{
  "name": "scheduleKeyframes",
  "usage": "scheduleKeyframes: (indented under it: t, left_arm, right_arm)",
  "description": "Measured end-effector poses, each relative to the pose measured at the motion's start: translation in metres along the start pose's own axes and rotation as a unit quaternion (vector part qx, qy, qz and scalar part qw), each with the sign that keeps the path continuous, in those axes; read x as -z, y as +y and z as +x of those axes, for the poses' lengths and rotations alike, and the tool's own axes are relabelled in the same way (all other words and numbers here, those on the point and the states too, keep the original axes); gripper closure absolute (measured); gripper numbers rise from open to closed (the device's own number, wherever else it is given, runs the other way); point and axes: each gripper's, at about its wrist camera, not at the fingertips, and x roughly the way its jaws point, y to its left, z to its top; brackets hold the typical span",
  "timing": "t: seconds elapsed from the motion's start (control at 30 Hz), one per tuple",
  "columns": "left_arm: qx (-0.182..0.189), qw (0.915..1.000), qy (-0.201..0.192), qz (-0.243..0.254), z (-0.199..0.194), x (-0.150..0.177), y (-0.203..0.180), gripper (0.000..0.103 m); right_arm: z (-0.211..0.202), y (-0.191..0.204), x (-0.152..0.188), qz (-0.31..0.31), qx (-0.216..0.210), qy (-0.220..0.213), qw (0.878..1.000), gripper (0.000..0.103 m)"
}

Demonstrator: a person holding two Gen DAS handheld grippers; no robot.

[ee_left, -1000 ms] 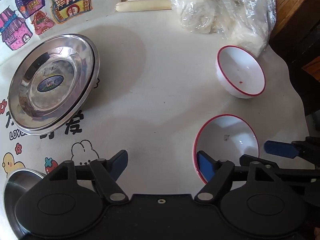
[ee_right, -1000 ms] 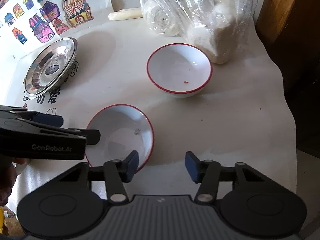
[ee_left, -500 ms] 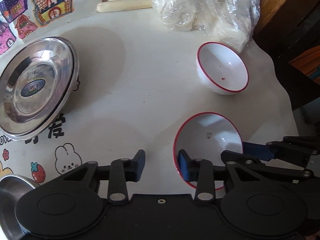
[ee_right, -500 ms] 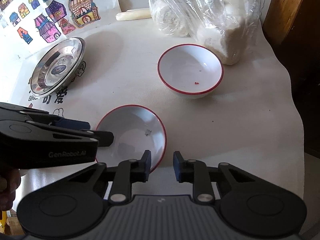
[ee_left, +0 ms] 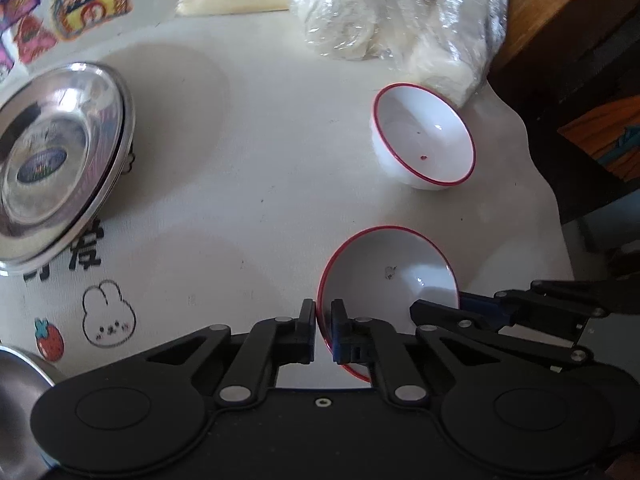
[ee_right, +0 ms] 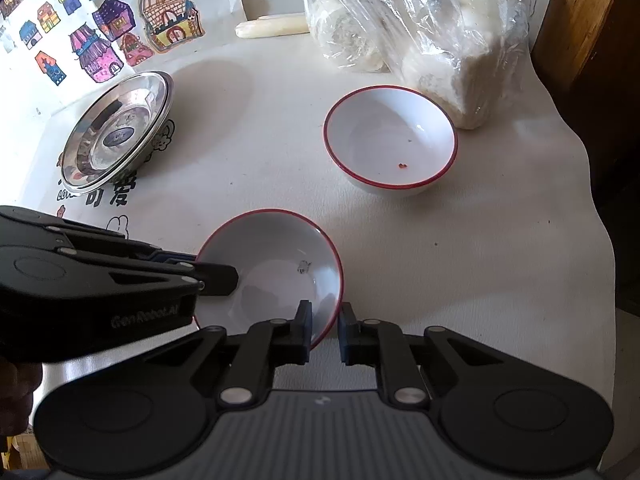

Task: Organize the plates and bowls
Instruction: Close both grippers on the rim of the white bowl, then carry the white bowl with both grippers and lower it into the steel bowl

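The left gripper (ee_left: 323, 330) is pinching the near bowl (ee_left: 390, 280) by its red rim, and the right gripper (ee_right: 325, 330) is pinching the same bowl's rim on the opposite side. The left gripper's body is showing the lettering "GenRobot.AI". The far bowl (ee_right: 390, 142) is sitting beyond, near a plastic bag (ee_right: 420, 24). The steel plate (ee_right: 116, 132), bearing an unreadable blue label, is lying on a tablecloth (ee_right: 460, 248) printed with Chinese characters.

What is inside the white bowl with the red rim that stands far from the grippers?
Inside the far bowl lies one small red crumb and a tiny dark speck; otherwise it is bare white. What is under the bowl cannot be seen.
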Motion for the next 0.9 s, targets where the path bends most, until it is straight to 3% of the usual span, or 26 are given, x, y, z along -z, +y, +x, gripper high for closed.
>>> scheduleKeyframes:
  t: [0.37, 0.9]
  left_arm:
    - [0.007, 0.9998, -0.015, -0.014, -0.023, 0.006, 0.019, 0.097]
    - [-0.001, 0.9974, -0.040, -0.060, -0.058, 0.025, 0.063, 0.097]
  right_arm:
    - [-0.019, 0.023, -0.007, 0.002, -0.003, -0.004, 1.000, 0.090]
    - [-0.026, 0.071, -0.019, -0.046, -0.022, -0.010, 0.999, 0.090]
